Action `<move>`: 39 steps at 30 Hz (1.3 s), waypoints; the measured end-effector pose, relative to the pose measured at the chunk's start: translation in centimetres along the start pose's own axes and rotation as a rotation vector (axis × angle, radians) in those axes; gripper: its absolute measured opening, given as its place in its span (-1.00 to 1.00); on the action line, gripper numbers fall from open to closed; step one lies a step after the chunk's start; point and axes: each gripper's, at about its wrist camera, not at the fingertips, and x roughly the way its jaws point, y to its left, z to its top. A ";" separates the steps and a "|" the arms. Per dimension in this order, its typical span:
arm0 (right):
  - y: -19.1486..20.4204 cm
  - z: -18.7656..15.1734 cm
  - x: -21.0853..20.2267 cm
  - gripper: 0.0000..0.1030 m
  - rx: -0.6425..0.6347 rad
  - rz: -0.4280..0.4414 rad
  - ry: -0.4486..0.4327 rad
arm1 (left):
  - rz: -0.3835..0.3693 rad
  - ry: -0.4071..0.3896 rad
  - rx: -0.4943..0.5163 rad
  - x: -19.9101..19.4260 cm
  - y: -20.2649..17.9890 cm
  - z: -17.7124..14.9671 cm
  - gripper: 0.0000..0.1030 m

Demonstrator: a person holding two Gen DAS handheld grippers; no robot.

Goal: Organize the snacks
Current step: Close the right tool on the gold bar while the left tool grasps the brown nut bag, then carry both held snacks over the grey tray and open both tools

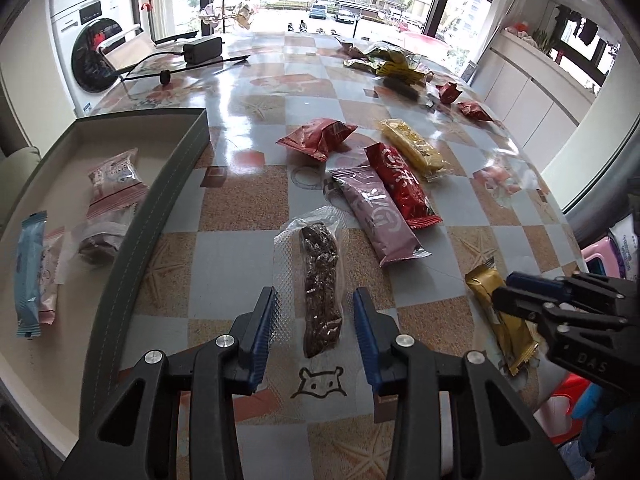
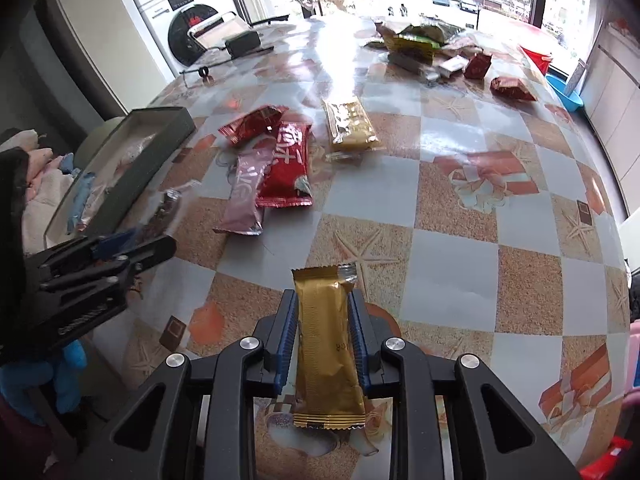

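My left gripper [image 1: 316,300] is open, its blue pads either side of a clear packet with a dark brown snack [image 1: 320,284] lying on the table. My right gripper [image 2: 323,308] is shut on a gold snack bar [image 2: 326,352]; it also shows in the left wrist view [image 1: 500,312] at the right. A dark green box [image 1: 160,200] at the left holds several packets, among them a pink one [image 1: 116,180] and a blue one [image 1: 29,272]. A mauve bar [image 1: 376,216], a red bar [image 1: 400,184], a yellow bar [image 1: 416,148] and a red pouch [image 1: 316,136] lie mid-table.
A pile of wrappers and small red packets [image 1: 400,68] lies at the far right of the table. A black power adapter with cable [image 1: 202,50] sits at the far left. A washing machine [image 1: 92,52] stands behind. The table edge curves close on the right.
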 end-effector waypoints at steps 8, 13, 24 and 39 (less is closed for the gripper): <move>1.5 -0.8 1.8 0.52 -0.060 -0.077 0.075 | -0.010 -0.023 0.036 -1.0 -0.6 -0.9 -0.19; 2.0 -0.6 1.7 -0.52 -0.079 -0.148 0.070 | -0.031 -0.034 0.037 -1.7 -0.6 -1.2 -0.19; 3.9 2.4 -1.5 -0.54 -0.004 0.047 0.007 | -0.045 -0.151 0.006 -6.3 2.0 -0.1 -0.18; 19.7 8.3 0.9 -0.54 -0.197 0.267 0.018 | 0.139 -0.226 -0.223 -9.4 15.2 -0.9 -0.18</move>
